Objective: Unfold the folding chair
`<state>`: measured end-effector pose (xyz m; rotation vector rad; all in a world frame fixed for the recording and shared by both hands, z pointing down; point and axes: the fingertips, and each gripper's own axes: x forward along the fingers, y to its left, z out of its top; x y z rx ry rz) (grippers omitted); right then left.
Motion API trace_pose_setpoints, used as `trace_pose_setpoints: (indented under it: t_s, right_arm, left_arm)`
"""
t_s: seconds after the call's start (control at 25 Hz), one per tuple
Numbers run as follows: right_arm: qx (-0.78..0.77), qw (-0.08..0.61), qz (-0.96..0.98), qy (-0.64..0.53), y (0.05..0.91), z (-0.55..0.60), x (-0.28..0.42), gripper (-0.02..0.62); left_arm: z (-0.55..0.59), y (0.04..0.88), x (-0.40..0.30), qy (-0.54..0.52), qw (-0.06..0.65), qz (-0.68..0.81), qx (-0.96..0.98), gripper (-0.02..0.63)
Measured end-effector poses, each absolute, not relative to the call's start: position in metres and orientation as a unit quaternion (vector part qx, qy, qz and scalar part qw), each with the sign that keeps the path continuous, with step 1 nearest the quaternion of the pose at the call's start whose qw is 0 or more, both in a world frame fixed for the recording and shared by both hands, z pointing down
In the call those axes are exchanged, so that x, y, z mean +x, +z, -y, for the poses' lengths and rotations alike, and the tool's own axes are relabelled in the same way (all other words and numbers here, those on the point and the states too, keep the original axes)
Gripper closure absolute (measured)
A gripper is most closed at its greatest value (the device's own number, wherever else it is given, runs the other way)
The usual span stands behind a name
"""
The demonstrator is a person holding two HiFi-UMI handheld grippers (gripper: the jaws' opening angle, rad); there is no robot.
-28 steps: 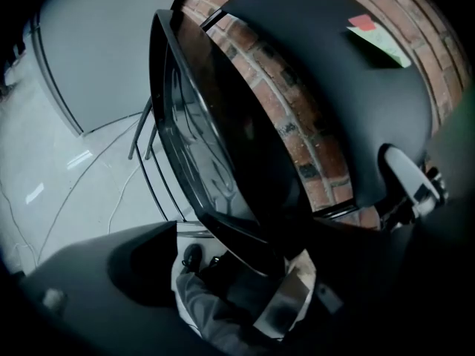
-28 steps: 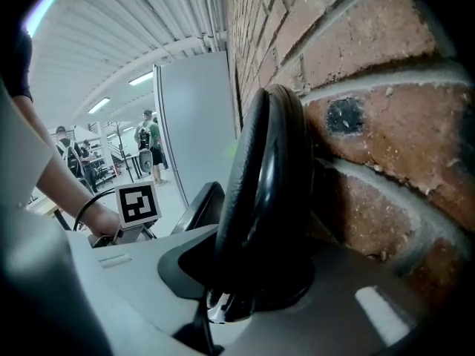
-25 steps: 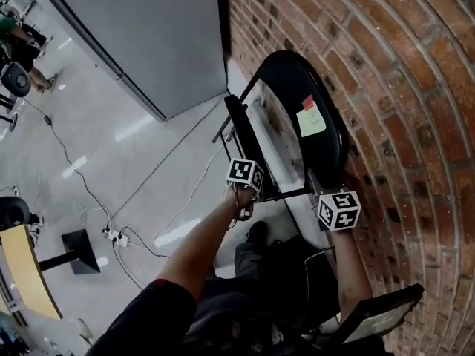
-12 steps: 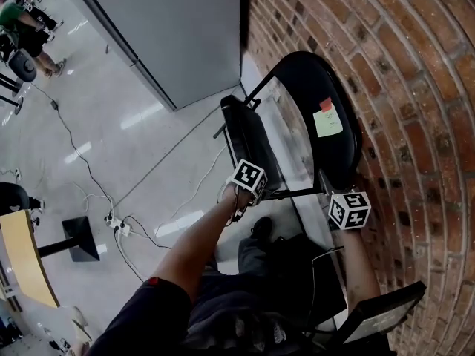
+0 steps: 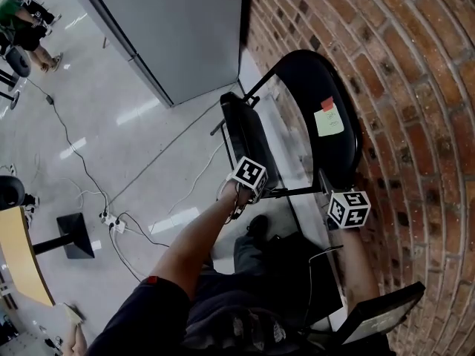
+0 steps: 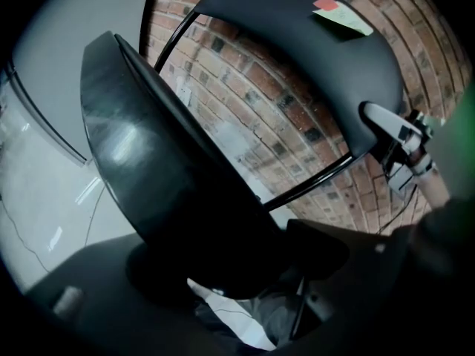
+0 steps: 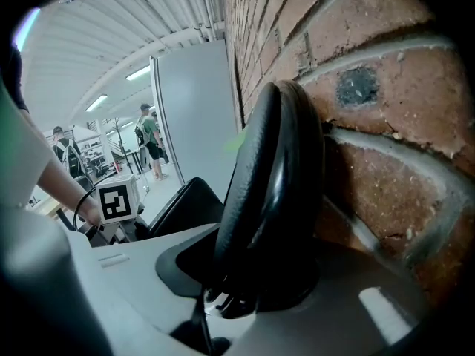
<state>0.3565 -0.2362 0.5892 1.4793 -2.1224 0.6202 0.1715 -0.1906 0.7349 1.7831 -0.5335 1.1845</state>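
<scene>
Nearest me, my left gripper (image 6: 223,277), jaws just closed, grips the lower edge of the black seat (image 6: 148,162). My right gripper (image 7: 245,291), jaws just eased slightly wider, clasps the backrest (image 7: 267,176) rim. The folding chair (image 5: 341,154) stands partly opened beside the brick wall (image 5: 415,87).

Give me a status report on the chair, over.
Left gripper jaws just closed on seat. Right gripper on backrest, jaws easing open. Chair part-unfolded, against brick wall.

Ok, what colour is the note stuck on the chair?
The note is pale green, with a red tab above it; clearest in the head view.
</scene>
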Motion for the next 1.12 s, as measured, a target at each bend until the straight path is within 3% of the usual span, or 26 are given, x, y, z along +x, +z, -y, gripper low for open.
trace_pose_setpoints:
  t_s: [1.12]
  right_arm:
    - [0.541, 0.238, 0.765, 0.255, 0.613, 0.234, 0.354, 0.462]
  left_arm:
    - [0.174, 0.77, 0.107, 0.468, 0.484, 0.253, 0.695, 0.219]
